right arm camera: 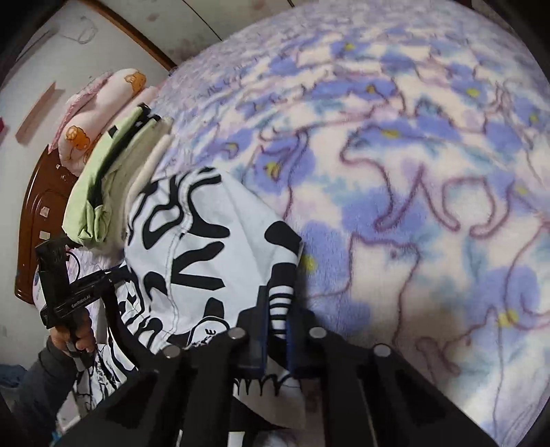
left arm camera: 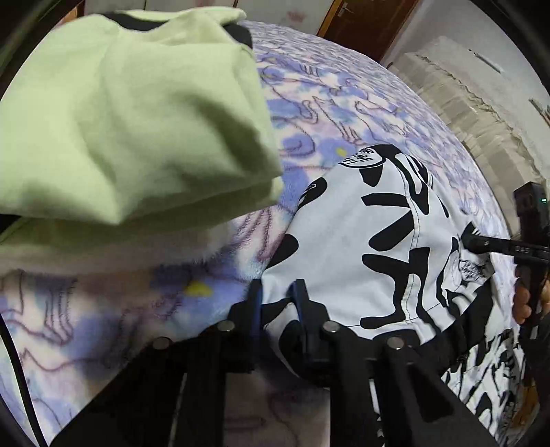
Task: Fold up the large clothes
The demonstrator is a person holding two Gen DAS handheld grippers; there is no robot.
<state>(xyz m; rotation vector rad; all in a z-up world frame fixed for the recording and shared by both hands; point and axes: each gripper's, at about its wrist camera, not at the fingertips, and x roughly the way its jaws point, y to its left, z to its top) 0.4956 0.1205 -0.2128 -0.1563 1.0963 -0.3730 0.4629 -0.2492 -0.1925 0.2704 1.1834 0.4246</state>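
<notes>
A white garment with bold black print (left arm camera: 371,247) lies on the bed, its near edge lifted. My left gripper (left arm camera: 278,292) is shut on its left edge, cloth pinched between the fingers. My right gripper (right arm camera: 280,299) is shut on the garment's (right arm camera: 192,247) black-and-white striped hem. In the left wrist view the right gripper's tip (left arm camera: 481,242) shows at the far right edge of the garment. In the right wrist view the left gripper (right arm camera: 103,276) shows at the left, held by a hand.
A fleece blanket with blue flowers (right arm camera: 412,172) covers the bed. Folded pale green clothes (left arm camera: 130,120) are stacked close at the left, also in the right wrist view (right arm camera: 99,178). A pink pillow (right arm camera: 99,113) lies by the brown headboard (right arm camera: 37,213). A door (left arm camera: 364,24) stands beyond.
</notes>
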